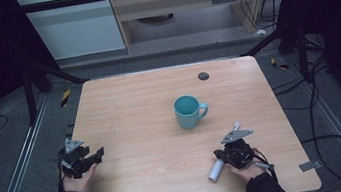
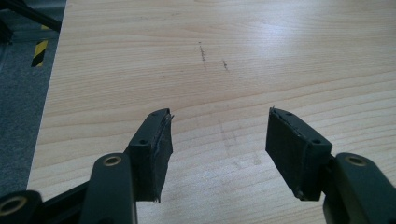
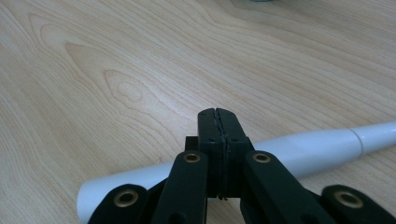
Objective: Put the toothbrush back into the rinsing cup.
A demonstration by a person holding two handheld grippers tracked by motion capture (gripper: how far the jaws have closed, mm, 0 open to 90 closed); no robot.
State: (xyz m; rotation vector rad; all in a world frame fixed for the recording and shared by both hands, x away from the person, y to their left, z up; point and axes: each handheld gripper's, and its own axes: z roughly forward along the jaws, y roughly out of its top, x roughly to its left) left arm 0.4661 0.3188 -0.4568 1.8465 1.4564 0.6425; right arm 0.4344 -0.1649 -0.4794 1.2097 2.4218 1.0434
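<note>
A white tube point(image 1: 215, 171) lies flat on the tabletop point(image 1: 155, 143), near and right of the mug point(image 1: 188, 111); the right gripper point(image 3: 218, 114), fingers closed and empty, rests above it. The left gripper point(image 2: 217, 130), fingers open, sits left of the mug. Grey floor point(image 1: 10, 154) and a cabinet point(image 1: 185, 3) surround.

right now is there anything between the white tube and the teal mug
Nothing visible. The white tube lies on the table under the right gripper, whose jaws are shut above it. Only bare wood lies between it and the teal mug.
</note>
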